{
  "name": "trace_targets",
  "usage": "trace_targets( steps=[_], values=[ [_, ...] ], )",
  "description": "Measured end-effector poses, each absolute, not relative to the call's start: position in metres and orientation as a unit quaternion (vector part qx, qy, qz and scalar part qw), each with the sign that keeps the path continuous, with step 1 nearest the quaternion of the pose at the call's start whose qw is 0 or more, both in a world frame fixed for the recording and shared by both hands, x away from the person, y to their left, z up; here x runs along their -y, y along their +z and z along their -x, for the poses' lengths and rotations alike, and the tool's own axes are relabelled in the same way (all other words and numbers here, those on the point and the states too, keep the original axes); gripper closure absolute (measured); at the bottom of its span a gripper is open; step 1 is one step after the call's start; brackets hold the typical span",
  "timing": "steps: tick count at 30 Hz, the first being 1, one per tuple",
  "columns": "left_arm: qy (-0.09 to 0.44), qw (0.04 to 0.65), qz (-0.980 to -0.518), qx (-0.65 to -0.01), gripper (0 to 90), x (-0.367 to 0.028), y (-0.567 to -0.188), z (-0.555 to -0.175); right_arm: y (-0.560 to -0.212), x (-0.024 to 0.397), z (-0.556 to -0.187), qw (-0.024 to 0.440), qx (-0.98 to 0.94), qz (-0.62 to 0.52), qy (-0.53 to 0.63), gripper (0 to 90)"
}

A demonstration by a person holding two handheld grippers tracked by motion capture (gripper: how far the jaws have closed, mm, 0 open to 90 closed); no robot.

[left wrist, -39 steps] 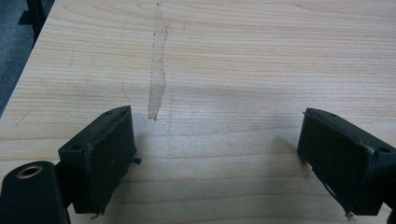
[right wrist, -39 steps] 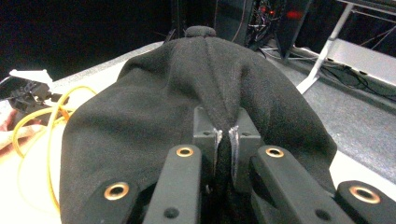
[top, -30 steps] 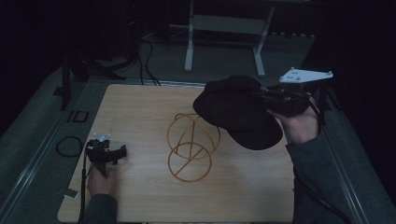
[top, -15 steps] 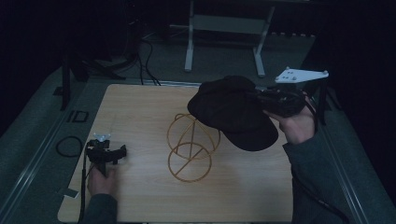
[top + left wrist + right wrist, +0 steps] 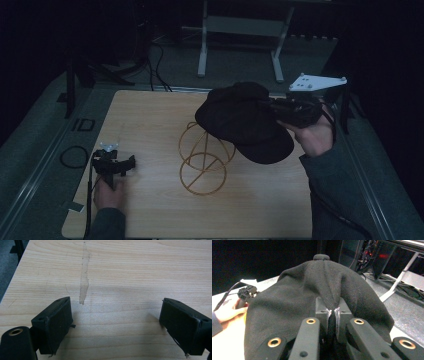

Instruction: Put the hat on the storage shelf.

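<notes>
While left tool rests on wooden worktop near its left edge, jaws wide apart, nothing between them, gold wire stand sits mid-worktop. Right tool, jaws clamped together on pinched fold of black cap, holds it in air just above stand's right side. Risk, as judged: thin fabric pinch could slip, dropping cap; low brim could snag wire, tipping light stand.

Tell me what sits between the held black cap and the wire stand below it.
Nothing visible. The right tongs are pinched on the black cap, which hangs over the gold wire stand, overlapping its top in the high view.
</notes>
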State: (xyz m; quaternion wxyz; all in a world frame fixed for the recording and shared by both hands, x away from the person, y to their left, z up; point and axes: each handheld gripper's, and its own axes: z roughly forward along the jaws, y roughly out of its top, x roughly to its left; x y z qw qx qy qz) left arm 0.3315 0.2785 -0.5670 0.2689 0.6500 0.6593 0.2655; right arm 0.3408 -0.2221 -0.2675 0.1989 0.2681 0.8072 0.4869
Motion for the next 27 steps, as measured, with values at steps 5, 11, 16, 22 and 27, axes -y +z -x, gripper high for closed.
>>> trace_targets(
  steps=[5,11,16,22,27],
  values=[
    [0.265,0.269,-0.65,-0.659,10.8,-0.278,-0.567,-0.331,-0.267,0.222,-0.34,0.201,-0.806,-0.267,0.488,84.0],
    [0.265,0.269,-0.65,-0.659,10.8,-0.278,-0.567,-0.331,-0.26,0.22,-0.335,0.202,-0.804,-0.26,0.496,84.0],
    [0.265,0.269,-0.65,-0.659,10.9,-0.279,-0.567,-0.331,-0.259,0.216,-0.332,0.198,-0.806,-0.252,0.497,84.0],
    [0.265,0.269,-0.65,-0.659,10.8,-0.279,-0.567,-0.331,-0.26,0.206,-0.329,0.192,-0.811,-0.238,0.499,84.0],
    [0.265,0.269,-0.65,-0.659,10.8,-0.278,-0.567,-0.331,-0.264,0.197,-0.331,0.182,-0.815,-0.233,0.499,84.0]
  ],
)
